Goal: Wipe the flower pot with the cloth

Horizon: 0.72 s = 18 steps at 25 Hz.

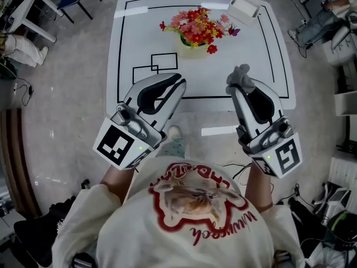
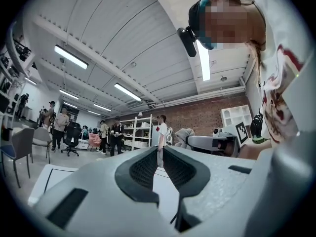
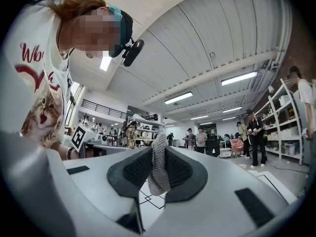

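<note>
Fingers of the right gripper pinch a grey knitted cloth, which pokes out past their tips. Fingers of the left gripper stand all but together on nothing. Ahead on the white table the flower pot stands upright, forward and left of the cloth and nearer the left gripper. It holds red, pink and yellow flowers.
</note>
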Each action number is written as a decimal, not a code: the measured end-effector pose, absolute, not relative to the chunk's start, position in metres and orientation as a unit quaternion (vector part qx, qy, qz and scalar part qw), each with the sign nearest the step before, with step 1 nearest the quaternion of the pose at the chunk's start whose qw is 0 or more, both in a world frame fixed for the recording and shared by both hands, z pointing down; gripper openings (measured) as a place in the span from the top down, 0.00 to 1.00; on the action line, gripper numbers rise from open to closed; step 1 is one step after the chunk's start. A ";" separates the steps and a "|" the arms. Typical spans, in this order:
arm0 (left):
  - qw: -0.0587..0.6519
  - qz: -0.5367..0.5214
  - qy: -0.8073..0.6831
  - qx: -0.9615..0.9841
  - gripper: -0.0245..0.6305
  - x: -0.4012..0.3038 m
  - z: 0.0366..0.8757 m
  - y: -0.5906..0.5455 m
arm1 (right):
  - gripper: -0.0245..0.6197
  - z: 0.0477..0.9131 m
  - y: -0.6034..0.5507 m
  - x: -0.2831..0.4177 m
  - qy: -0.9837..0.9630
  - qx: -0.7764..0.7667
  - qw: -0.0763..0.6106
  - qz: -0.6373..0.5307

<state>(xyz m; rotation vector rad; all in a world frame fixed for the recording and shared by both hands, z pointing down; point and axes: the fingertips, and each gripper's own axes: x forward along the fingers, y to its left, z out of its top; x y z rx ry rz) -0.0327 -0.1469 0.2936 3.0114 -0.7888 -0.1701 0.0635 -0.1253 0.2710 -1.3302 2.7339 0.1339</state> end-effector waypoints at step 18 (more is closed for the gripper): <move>0.002 -0.073 -0.338 0.938 0.90 0.044 0.294 0.099 | 0.86 0.268 0.112 0.101 0.934 -0.346 0.079 0.050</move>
